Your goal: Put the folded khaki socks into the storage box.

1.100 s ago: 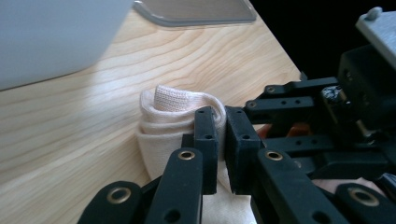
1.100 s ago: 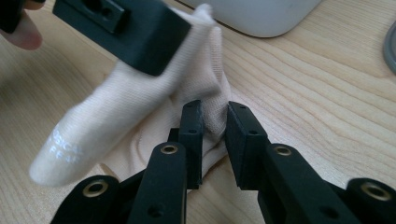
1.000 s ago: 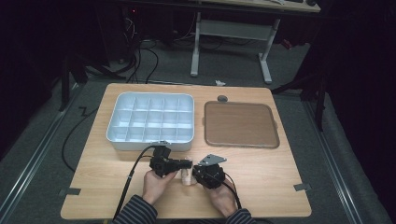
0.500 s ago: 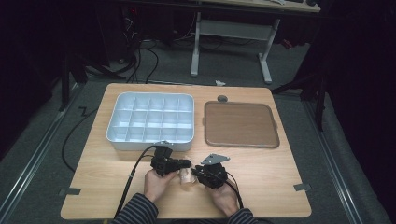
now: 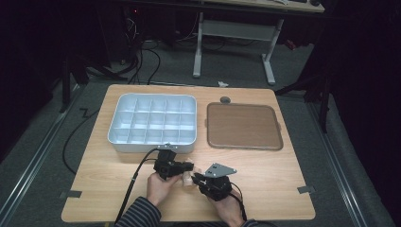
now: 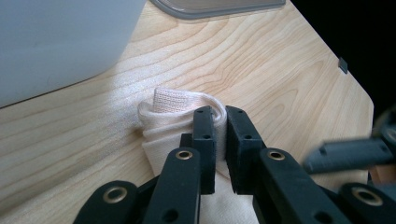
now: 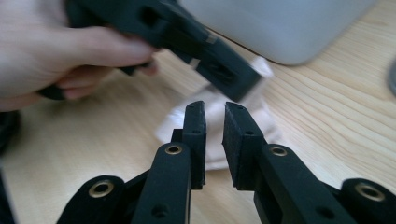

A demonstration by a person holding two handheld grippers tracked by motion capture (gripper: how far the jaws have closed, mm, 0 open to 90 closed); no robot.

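A small cream cloth [image 5: 188,178] lies folded on the wooden table [image 5: 265,189] near its front edge, between my two grippers. My left gripper [image 6: 220,121] is shut on a rolled fold of the cloth [image 6: 168,107]; in the high view this gripper [image 5: 188,168] points right. My right gripper [image 7: 215,116] hovers just short of the cloth [image 7: 264,123], its jaws a narrow gap apart with nothing between them. In the high view the right gripper [image 5: 197,178] points left at the cloth. The left gripper [image 7: 219,70] and the hand [image 7: 46,56] holding it cross the right gripper view.
A white compartment tray [image 5: 113,137] stands just behind the grippers, close to the cloth. A brown flat tray [image 5: 243,125] lies to its right. Bare wood stretches right of the grippers. A black cable [image 5: 135,177] trails off the front left.
Both grippers have stayed at the cloth with barely any shift; the left one has edged slightly right.
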